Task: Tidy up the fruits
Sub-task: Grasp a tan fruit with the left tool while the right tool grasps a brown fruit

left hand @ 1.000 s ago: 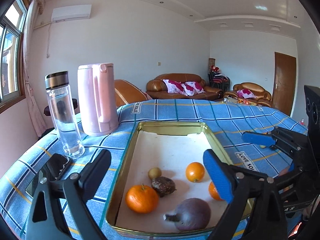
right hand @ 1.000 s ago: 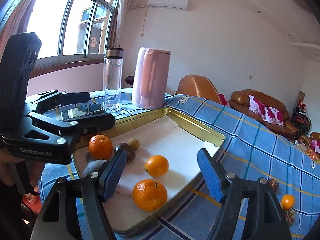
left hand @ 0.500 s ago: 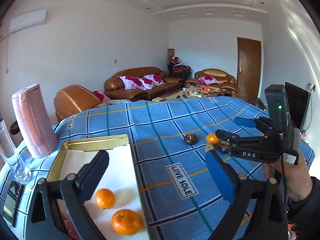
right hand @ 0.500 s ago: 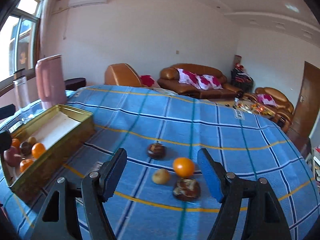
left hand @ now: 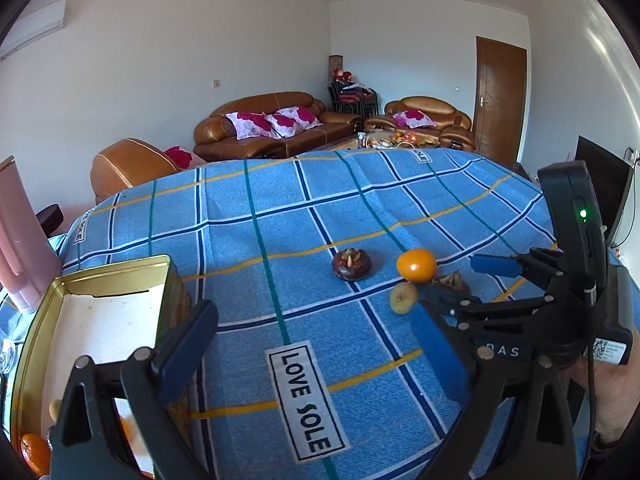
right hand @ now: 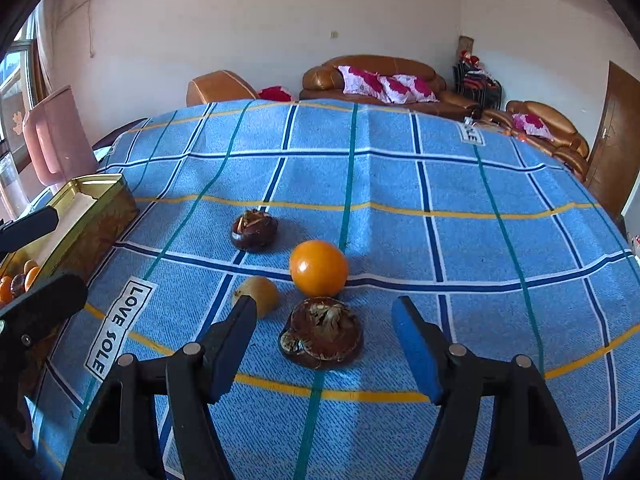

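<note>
Four fruits are seen loose on the blue checked tablecloth (right hand: 400, 184) of the table: an orange (right hand: 319, 268), a small yellow fruit (right hand: 258, 295) and two dark brown fruits (right hand: 322, 333) (right hand: 254, 229). The right gripper (right hand: 324, 340) is held just above the nearer brown fruit, its jaws closing but not yet pressed on it. The left gripper (left hand: 316, 344) is spread with nothing between its jaws. More oranges (left hand: 34, 452) are kept in the gold tin (left hand: 116, 270) at the left.
</note>
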Demonstrator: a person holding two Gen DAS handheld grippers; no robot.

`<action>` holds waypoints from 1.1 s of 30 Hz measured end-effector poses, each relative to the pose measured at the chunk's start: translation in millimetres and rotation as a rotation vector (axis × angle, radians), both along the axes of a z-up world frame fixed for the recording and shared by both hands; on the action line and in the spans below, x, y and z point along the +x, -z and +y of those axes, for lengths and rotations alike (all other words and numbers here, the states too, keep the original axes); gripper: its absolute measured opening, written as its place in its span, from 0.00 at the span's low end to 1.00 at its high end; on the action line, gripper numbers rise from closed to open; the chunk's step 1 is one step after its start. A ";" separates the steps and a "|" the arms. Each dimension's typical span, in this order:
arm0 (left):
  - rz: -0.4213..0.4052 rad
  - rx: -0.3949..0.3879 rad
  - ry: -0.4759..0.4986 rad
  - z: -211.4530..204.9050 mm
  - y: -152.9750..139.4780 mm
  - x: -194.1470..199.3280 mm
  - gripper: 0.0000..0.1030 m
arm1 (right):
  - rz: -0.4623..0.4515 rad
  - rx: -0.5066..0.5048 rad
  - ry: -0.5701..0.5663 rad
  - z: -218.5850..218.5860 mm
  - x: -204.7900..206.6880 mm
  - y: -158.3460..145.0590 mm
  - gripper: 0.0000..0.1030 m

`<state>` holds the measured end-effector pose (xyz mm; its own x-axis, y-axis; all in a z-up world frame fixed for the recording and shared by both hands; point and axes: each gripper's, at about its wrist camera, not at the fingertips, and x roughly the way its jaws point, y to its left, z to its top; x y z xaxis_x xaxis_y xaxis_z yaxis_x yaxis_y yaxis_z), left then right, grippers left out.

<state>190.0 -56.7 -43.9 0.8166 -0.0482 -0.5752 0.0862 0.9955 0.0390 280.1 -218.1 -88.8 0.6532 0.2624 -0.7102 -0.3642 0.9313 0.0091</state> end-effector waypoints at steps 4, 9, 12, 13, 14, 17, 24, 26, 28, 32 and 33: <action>0.011 0.009 0.001 -5.0 3.7 7.2 0.96 | 0.052 -0.019 -0.019 3.9 6.8 8.5 0.52; 0.030 0.017 0.001 -7.9 10.7 16.0 0.96 | 0.084 -0.014 -0.025 0.8 7.9 13.0 0.47; 0.045 0.011 -0.001 -8.9 15.4 21.4 0.96 | 0.042 -0.007 -0.012 -2.1 2.3 6.7 0.47; 0.049 0.009 0.001 -9.9 16.4 22.9 0.96 | 0.021 -0.006 0.003 -4.3 0.1 3.9 0.47; 0.052 0.010 0.002 -11.3 17.5 24.5 0.96 | 0.001 -0.003 0.023 -6.9 -1.0 1.0 0.47; 0.067 0.023 0.014 -18.9 22.2 30.9 0.93 | -0.038 0.029 0.084 -18.9 -3.9 -5.7 0.47; 0.144 0.020 0.102 -45.7 37.6 53.1 0.75 | -0.063 0.088 0.161 -35.1 -2.4 -11.7 0.47; 0.179 0.013 0.133 -53.6 41.4 60.1 0.72 | -0.073 0.091 0.171 -36.7 -3.3 -13.2 0.47; 0.202 0.017 0.157 -60.6 44.4 64.8 0.63 | -0.082 0.092 0.174 -37.1 -4.5 -14.3 0.47; 0.256 0.026 0.189 -70.9 51.1 74.5 0.52 | -0.088 0.081 0.168 -35.3 -4.9 -14.4 0.47; 0.263 0.020 0.191 -71.2 52.4 76.6 0.47 | -0.087 0.079 0.166 -34.9 -4.7 -14.2 0.47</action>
